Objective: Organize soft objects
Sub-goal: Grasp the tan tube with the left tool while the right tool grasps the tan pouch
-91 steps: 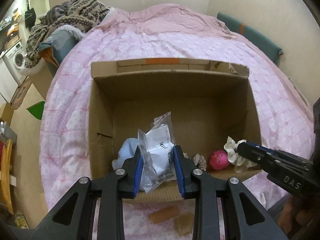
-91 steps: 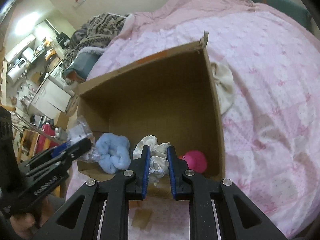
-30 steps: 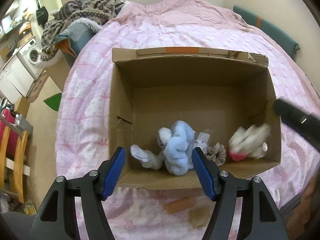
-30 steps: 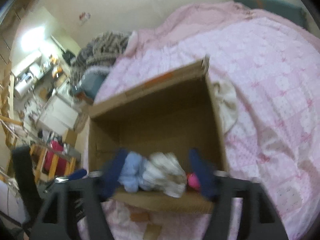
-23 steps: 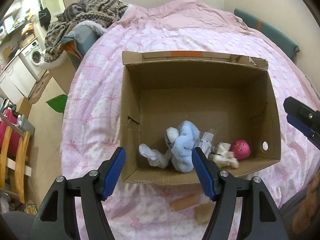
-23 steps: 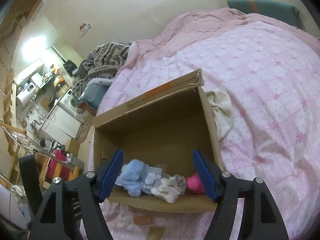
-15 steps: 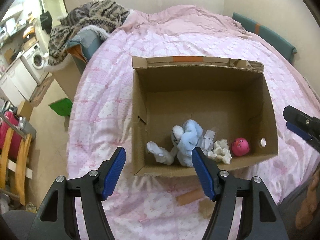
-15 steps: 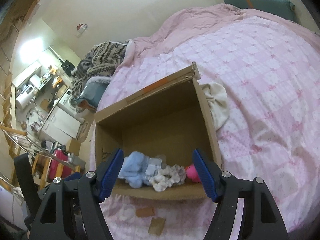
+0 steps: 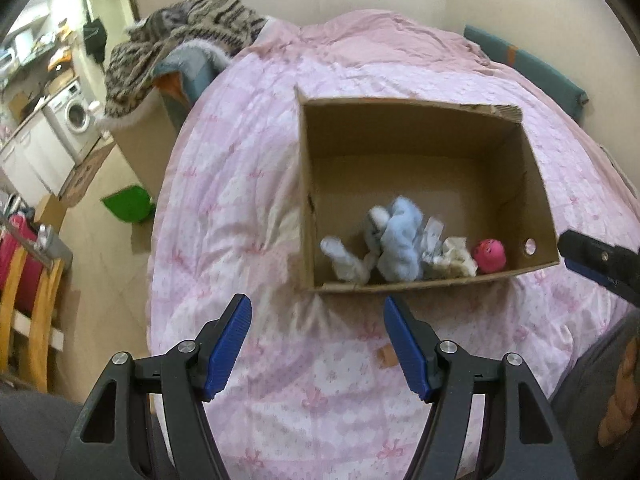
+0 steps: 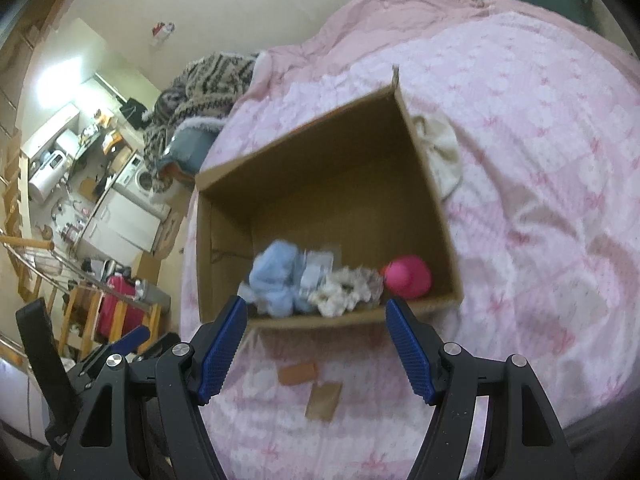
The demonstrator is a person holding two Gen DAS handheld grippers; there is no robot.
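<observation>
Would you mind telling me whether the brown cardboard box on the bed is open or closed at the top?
Open. The brown cardboard box has no flaps over its top, so the light blue plush toy and pink ball show inside.

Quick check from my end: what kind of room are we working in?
Most likely a bedroom in a small flat. A pink quilt covers a bed, the cardboard box sits on it, and a washing machine shows past the bed's edge.

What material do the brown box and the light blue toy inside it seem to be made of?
The box looks like plain corrugated cardboard: matte brown walls, a torn, frayed rim corner and a punched round hole in one wall. The light blue toy appears to be plush fabric, probably synthetic fleece: its surface is fuzzy, without shine, and its shape is slumped. The frames are slightly blurred, so finer texture is unclear.
</observation>
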